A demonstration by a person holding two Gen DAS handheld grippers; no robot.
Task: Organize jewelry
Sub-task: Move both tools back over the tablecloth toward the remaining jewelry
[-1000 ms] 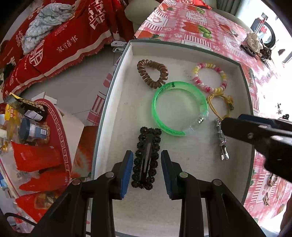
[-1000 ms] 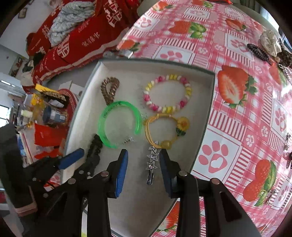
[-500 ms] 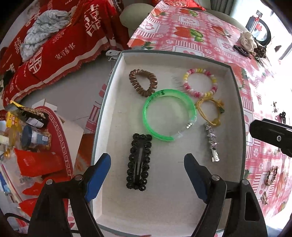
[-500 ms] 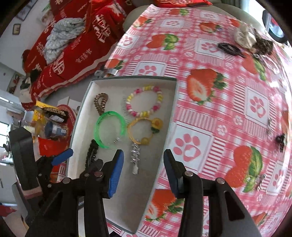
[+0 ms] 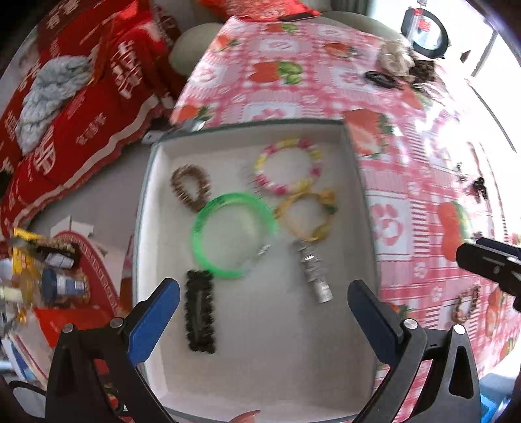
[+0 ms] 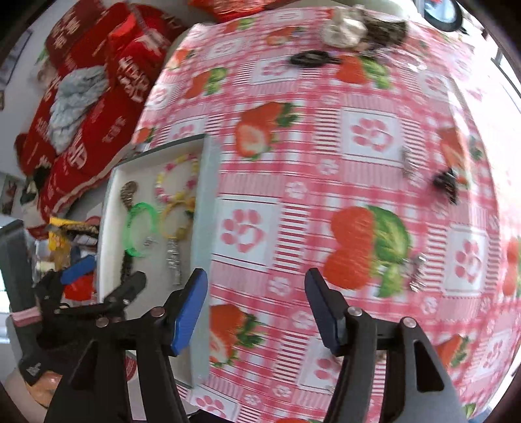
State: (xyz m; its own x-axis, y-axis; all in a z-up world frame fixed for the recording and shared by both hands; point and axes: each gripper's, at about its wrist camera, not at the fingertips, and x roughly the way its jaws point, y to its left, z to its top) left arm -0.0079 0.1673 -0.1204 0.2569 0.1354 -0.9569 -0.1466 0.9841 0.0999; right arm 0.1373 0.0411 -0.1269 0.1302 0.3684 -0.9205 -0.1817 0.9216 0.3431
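A white tray (image 5: pixel 276 367) holds a black hair clip (image 5: pixel 199 310), a green bangle (image 5: pixel 232 240), a brown coil tie (image 5: pixel 190 188), a bead bracelet (image 5: pixel 288 171), a yellow cord bracelet (image 5: pixel 307 216) and a silver clip (image 5: pixel 312 271). My left gripper (image 5: pixel 263 320) is open and empty above the tray's near end. My right gripper (image 6: pixel 257 309) is open and empty over the strawberry tablecloth, right of the tray (image 6: pixel 202 201). Loose jewelry lies on the cloth: a black piece (image 6: pixel 446 184), a silver piece (image 6: pixel 418 270) and a black clip (image 6: pixel 311 59).
A pile of hair ties (image 6: pixel 361 24) sits at the table's far edge. A beaded bracelet (image 5: pixel 465 306) lies on the cloth right of the tray. Red bedding (image 5: pixel 81 107) and a cluttered red stool (image 5: pixel 58 276) stand left of the table.
My left gripper opened wide, let go of the black hair clip and drew back. My right gripper opened and swung right, away from the tray and out over the tablecloth.
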